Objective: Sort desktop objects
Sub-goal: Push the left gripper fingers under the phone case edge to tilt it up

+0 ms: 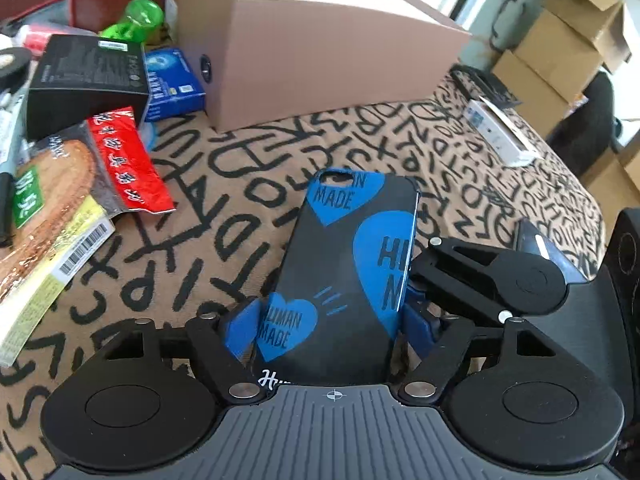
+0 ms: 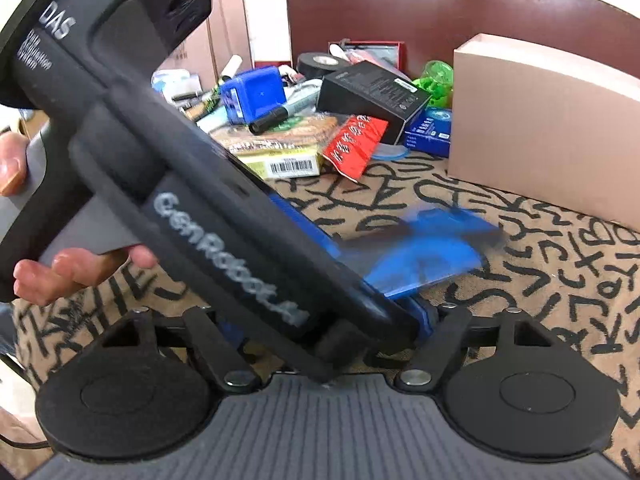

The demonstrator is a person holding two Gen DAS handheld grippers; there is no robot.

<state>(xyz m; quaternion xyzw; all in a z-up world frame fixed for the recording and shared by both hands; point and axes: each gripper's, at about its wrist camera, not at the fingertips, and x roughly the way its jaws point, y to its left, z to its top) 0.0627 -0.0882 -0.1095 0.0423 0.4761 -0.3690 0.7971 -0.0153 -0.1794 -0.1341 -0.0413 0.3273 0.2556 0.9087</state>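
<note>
Two grippers meet on one thing: your left gripper (image 1: 326, 320) grasps the black phone case with blue hearts (image 1: 348, 264), lettered "HUMAN MADE", tilted above the letter-printed tablecloth (image 1: 240, 184). Your right gripper (image 2: 332, 320) is obscured; its grip cannot be told. Sorting looks barely begun: the black carton (image 1: 84, 80), red sachet (image 1: 128, 160) and blue box (image 1: 172, 84) crowd the cloth's far edge.

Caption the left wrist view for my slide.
Left gripper straddles a phone case on the lettered cloth, beside a cardboard box.
</note>
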